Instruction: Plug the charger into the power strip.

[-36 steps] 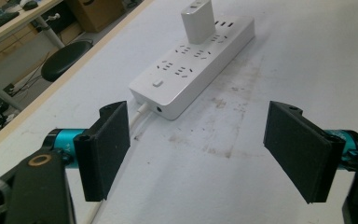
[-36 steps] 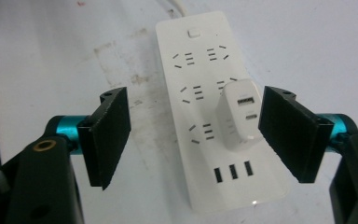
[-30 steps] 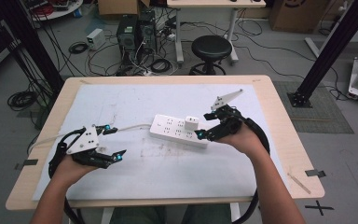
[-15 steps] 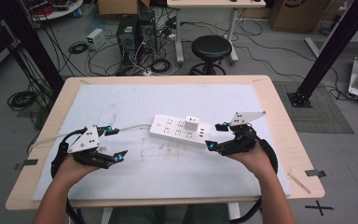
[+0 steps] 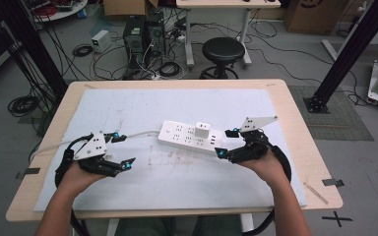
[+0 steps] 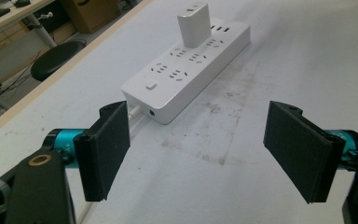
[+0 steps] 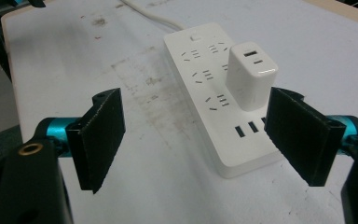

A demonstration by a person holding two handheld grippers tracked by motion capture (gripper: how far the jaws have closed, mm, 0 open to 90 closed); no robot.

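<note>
The counter [image 5: 295, 128] carries a white mat [image 5: 177, 182], and on it, about mid-counter, lies the strip [image 5: 187, 136] with its cord [image 5: 138, 132] running off toward the left; the charger [image 5: 202, 131] stands upright in a socket near the middle of the strip, so by my reading the plugging-in is done, or the pulling-out is not yet begun; which of the 2 I cannot tell. The right tongs [image 5: 229, 144] sit just beside the strip's near end, jaws wide, nothing between them, charger just ahead. The left tongs [image 5: 123, 151] rest apart near the cord end, also wide and empty. Neither touches the strip.
</note>
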